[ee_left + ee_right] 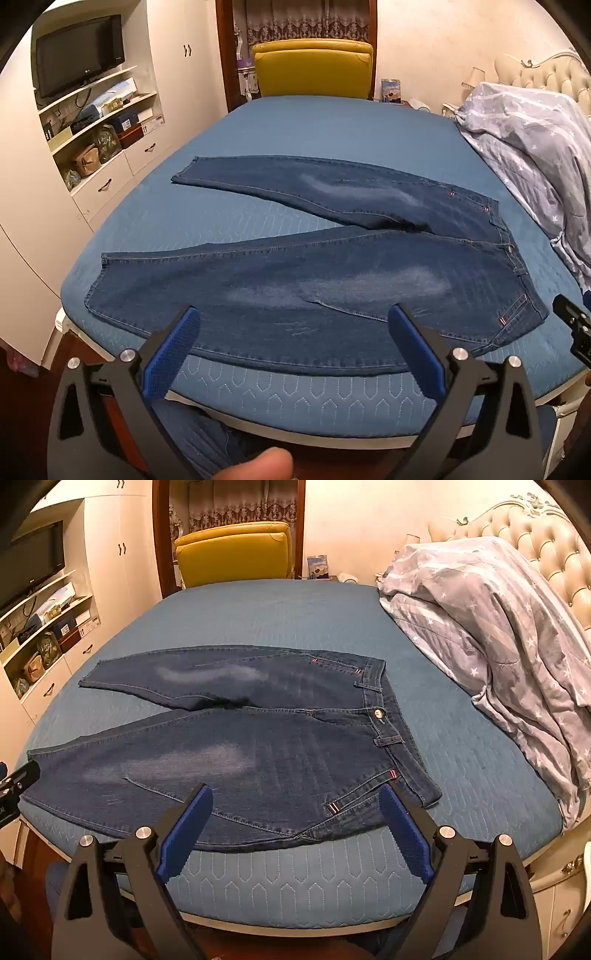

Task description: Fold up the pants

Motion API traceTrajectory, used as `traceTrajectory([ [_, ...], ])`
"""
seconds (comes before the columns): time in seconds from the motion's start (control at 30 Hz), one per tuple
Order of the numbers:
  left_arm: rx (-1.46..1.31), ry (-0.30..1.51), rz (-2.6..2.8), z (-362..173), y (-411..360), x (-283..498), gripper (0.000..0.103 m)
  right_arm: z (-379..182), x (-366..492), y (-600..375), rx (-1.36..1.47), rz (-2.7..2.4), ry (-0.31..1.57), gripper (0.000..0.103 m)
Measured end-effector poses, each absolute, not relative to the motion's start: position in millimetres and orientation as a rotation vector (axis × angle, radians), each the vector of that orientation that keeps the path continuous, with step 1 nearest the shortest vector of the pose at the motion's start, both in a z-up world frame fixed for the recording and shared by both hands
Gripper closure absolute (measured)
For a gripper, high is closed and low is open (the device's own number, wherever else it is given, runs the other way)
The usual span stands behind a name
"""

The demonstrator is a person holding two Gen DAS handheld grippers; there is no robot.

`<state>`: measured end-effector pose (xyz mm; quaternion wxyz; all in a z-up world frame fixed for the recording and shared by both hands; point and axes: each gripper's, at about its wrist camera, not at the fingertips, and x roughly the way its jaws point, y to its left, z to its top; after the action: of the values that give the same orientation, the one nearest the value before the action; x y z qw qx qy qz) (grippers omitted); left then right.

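Dark blue jeans (332, 280) lie flat on the blue quilted bed (314, 122), legs spread apart to the left, waistband to the right. They also show in the right wrist view (258, 753). My left gripper (295, 314) is open and empty, above the near leg close to the bed's front edge. My right gripper (295, 794) is open and empty, above the near hip and side seam, close to the waistband corner (424, 794). The right gripper also shows in the left wrist view (576, 328), at the far right.
A grey star-patterned duvet (498, 638) is heaped at the bed's right side by the tufted headboard (535, 535). A yellow chair (314, 68) stands behind the bed. White cabinets with shelves and a TV (79, 51) stand on the left.
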<state>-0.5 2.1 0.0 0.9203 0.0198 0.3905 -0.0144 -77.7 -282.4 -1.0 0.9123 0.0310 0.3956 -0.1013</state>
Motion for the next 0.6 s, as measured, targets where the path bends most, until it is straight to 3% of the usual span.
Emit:
traceTrajectory([
  [0.6, 0.027, 0.826, -0.046, -3.0, 2.9, 1.9, 0.001, 0.2, -78.4, -283.9, 0.062, -0.211, 0.813, 0.015],
])
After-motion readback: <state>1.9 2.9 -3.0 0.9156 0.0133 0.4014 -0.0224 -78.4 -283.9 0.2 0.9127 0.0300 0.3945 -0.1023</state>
